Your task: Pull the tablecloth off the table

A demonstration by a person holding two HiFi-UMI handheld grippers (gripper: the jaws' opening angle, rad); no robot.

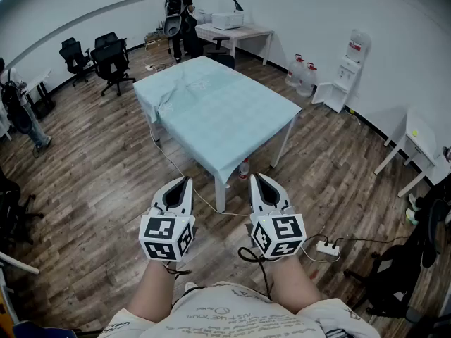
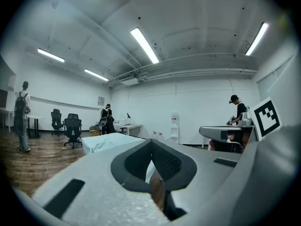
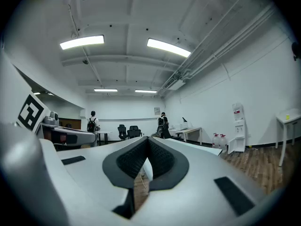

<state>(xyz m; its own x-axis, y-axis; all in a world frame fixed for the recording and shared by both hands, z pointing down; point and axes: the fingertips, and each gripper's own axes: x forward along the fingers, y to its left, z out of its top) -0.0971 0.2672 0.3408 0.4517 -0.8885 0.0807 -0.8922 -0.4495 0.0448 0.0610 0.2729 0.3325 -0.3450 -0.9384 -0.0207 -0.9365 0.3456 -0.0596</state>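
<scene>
A pale blue tablecloth (image 1: 218, 111) covers a white-legged table (image 1: 221, 192) in the middle of the room, rumpled near its far left corner. Both grippers are held close to my body, well short of the table's near corner. My left gripper (image 1: 184, 182) is shut and holds nothing. My right gripper (image 1: 255, 178) is likewise shut and empty. In the left gripper view the tablecloth (image 2: 101, 142) shows beyond the closed jaws of the left gripper (image 2: 151, 142). In the right gripper view the right gripper (image 3: 148, 140) points level across the room, with the tablecloth (image 3: 193, 146) just past it.
A cable (image 1: 184, 178) runs across the wood floor under the table to a power strip (image 1: 325, 246) at my right. Office chairs (image 1: 113, 62) stand at the far left. A person (image 1: 177, 13) stands by a desk (image 1: 236, 32) at the back. A water dispenser (image 1: 349, 69) is at the right wall.
</scene>
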